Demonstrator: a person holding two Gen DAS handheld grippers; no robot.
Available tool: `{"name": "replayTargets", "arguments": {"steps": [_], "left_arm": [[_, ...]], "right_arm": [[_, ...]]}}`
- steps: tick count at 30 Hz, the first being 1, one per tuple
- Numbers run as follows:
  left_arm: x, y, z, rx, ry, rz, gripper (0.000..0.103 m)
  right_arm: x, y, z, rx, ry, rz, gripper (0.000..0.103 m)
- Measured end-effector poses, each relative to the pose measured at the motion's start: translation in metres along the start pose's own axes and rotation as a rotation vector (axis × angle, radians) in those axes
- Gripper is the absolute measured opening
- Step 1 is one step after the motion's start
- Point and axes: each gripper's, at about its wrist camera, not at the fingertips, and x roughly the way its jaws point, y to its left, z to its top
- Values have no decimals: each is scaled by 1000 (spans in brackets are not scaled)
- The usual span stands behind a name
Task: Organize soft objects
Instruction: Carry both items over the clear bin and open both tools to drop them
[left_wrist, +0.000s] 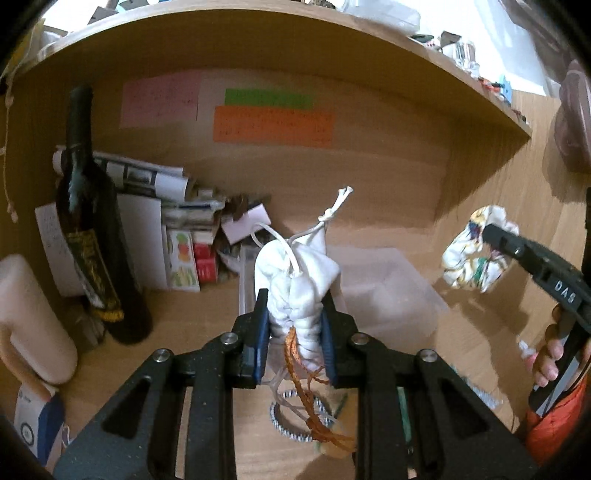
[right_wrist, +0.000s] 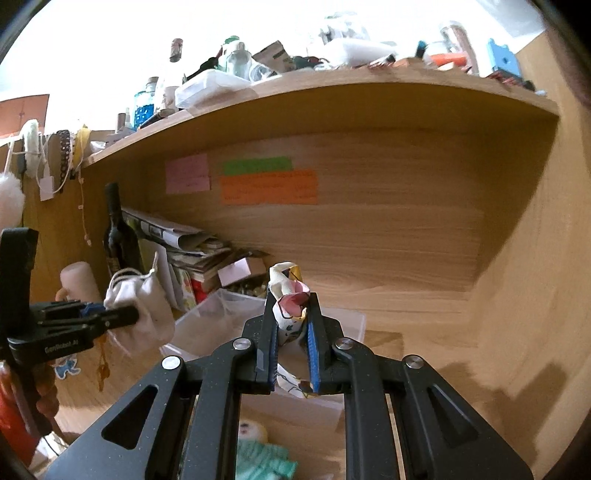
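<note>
The left hand-held gripper (left_wrist: 293, 314) squeezes a white pouch (left_wrist: 297, 273), standing tall above the bench (left_wrist: 184, 369). The right hand-held gripper (right_wrist: 293, 314) pinches a flowery cloth (right_wrist: 286, 295). The clear box (left_wrist: 384, 291) lies just ahead, nearer the left one.

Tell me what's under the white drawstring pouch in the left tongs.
Below the white pouch sit a clear plastic box and the wooden desk. Orange cord dangles from it. The pouch and tongs hide whatever lies directly beneath.
</note>
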Motion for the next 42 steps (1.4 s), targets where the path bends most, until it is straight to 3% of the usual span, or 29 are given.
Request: {"name": "replayTargets", "arguments": {"steps": [7,12,18,26,34,42], "left_arm": [[27,-1,15,-7,-10,-25,24],[57,-1,17,-2,36,-26,24],[97,-6,13,12,147,-87,24],[139,-18,0,53,293,-91,24],[151,-21,-7,61,357,-90,28],[123,-19,-1,48,316,-81,47]], "right_arm": [[36,-6,2,9,82,21,12],[62,-13,-5,21,170,15,12],[87,-19,-16,32,270,18,12],[113,-19,-33,-1,392,15,12],[118,-18,-42,-28,440,-17,16],[105,-14,-33,-47,389,-43,47]]}}
